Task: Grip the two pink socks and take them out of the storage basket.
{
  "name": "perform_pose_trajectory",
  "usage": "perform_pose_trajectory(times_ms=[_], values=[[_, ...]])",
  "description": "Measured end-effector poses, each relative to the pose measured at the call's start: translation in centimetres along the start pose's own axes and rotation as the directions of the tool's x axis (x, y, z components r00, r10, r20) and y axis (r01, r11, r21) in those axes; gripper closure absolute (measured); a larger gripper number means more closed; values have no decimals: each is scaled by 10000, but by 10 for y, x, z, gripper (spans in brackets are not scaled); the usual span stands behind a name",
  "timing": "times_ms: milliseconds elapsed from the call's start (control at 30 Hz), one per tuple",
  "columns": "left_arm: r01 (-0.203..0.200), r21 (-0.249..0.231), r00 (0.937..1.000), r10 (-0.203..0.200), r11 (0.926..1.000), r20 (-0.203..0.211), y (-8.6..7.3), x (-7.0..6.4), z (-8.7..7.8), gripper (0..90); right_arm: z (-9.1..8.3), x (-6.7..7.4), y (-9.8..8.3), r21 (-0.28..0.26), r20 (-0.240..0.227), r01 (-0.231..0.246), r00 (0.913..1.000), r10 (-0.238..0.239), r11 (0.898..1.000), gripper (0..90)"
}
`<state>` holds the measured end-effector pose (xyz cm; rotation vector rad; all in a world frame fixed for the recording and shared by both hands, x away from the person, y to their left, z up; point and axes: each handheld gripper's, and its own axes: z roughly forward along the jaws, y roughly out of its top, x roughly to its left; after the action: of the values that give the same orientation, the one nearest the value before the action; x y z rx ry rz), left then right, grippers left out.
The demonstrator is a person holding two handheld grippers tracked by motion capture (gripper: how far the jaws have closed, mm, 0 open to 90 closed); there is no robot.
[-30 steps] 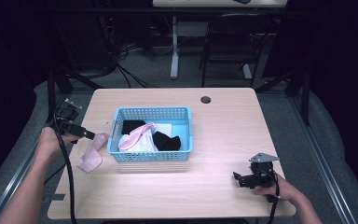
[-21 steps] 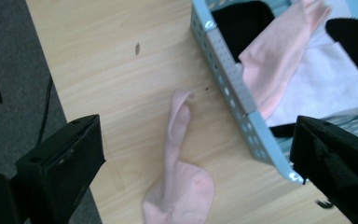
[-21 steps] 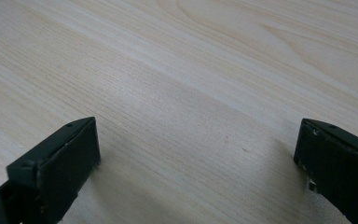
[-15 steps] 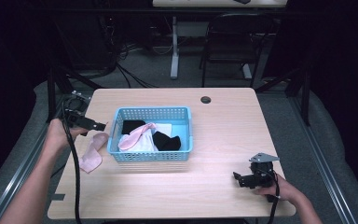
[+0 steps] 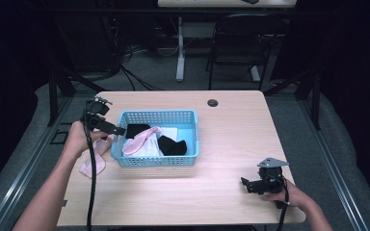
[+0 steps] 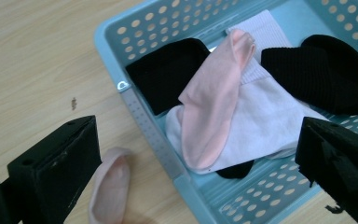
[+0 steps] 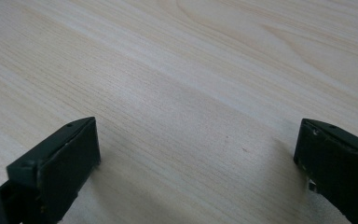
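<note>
My table point(image 5: 231, 144) is light wood with a round dark grommet hole point(image 5: 213, 102) near its far edge. Grey carpet point(image 5: 313, 125) spreads around it. Beyond the far edge I see a white pedestal leg point(image 5: 179, 48) of another table, a tangle of black cables point(image 5: 135, 62) on the floor, and a dark chair point(image 5: 238, 43) standing in the gloom.
</note>
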<state>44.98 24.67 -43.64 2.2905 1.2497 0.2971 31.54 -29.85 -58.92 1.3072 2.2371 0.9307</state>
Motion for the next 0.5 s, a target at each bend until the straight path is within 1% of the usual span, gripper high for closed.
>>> perform_pose_trajectory(times_ms=[133,200,233,500], values=[[-29,172,9999,27,9998,120,4,-4,11,2,0,0,0,-6,-2,-7,10000,7,10000,0],[-66,170,9999,63,9998,148,5,-6,16,2,0,0,0,-2,0,-8,10000,8,10000,0],[-158,225,9997,153,9996,202,7,-9,20,2,0,0,0,1,-2,-6,10000,6,10000,0],[-292,371,9990,279,9989,347,12,-15,32,3,0,0,0,-6,0,-6,10000,6,10000,0]])
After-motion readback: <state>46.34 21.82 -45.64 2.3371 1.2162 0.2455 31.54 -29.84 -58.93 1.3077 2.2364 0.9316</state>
